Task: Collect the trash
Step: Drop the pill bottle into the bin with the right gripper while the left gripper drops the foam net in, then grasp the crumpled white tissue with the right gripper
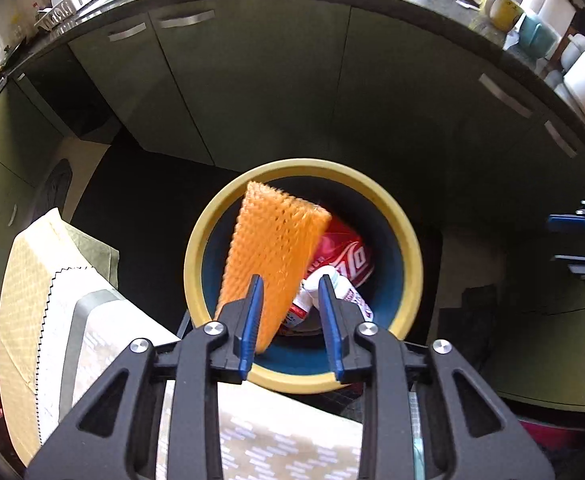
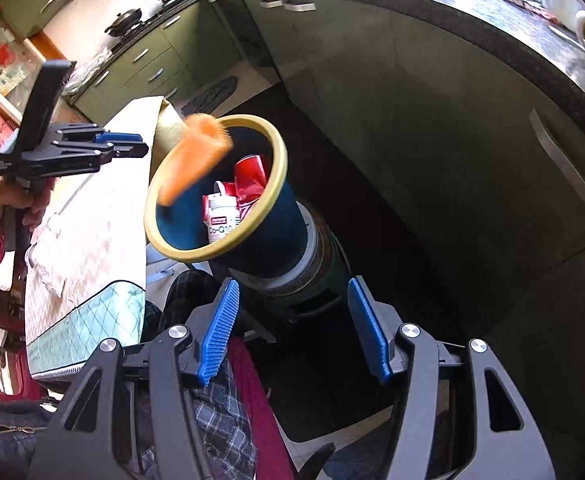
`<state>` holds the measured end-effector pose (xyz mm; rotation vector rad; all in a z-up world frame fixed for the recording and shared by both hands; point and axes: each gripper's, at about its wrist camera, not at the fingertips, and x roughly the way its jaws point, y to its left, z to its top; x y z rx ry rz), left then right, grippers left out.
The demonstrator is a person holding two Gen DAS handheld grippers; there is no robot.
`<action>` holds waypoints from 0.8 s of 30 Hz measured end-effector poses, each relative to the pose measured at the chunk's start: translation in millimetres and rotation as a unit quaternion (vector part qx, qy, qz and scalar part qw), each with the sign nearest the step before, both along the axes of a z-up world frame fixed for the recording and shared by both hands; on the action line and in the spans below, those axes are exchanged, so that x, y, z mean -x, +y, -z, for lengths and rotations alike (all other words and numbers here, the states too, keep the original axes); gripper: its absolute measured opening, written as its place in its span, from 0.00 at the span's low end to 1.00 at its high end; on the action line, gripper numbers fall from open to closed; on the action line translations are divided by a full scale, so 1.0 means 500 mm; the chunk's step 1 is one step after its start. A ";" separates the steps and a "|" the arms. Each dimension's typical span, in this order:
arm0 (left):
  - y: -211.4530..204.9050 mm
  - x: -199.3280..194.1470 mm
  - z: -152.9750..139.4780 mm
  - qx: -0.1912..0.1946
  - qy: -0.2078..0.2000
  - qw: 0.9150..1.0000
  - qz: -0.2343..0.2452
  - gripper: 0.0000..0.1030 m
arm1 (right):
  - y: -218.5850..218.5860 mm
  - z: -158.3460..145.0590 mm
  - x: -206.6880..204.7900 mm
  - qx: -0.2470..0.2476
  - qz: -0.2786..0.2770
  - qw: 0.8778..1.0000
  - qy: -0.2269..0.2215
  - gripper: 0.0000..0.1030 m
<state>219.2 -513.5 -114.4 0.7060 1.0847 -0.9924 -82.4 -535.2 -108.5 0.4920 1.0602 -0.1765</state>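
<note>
Left hand-held gripper (image 1: 290, 300) open over bin (image 1: 410, 240) | orange foam net (image 1: 272, 252) blurred at rim | right hand-held gripper (image 2: 294, 328) open, empty

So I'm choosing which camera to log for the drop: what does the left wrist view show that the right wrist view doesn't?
Left wrist only: the foam net seen flat-on, against the left finger of the open left gripper, and a dish rack on the counter.

Right wrist only: the bin's blue outer wall, the person's hand, and the stove.

Both: the yellow-rimmed bin, the red can, the white bottle, and both grippers open, the right gripper empty.
</note>
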 end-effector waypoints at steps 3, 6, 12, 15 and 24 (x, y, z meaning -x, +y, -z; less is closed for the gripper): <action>0.060 0.012 -0.053 0.015 0.002 1.000 -0.008 0.39 | 0.026 -0.019 -0.033 0.006 -0.025 1.000 -0.011 0.56; 0.172 0.024 -0.119 0.022 -0.021 0.999 -0.021 0.39 | 0.073 -0.034 -0.080 0.014 -0.067 0.997 -0.017 0.59; 0.476 0.017 -0.207 0.014 -0.051 0.990 -0.130 0.44 | 0.231 -0.076 -0.201 0.020 -0.192 0.981 -0.027 0.59; 0.622 0.023 -0.221 -0.001 -0.072 0.979 -0.190 0.48 | 0.340 -0.093 -0.273 0.002 -0.269 0.963 -0.033 0.59; 0.871 0.008 -0.133 -0.039 -0.040 0.956 -0.288 0.48 | 0.642 -0.053 -0.451 -0.070 -0.377 0.922 0.052 0.71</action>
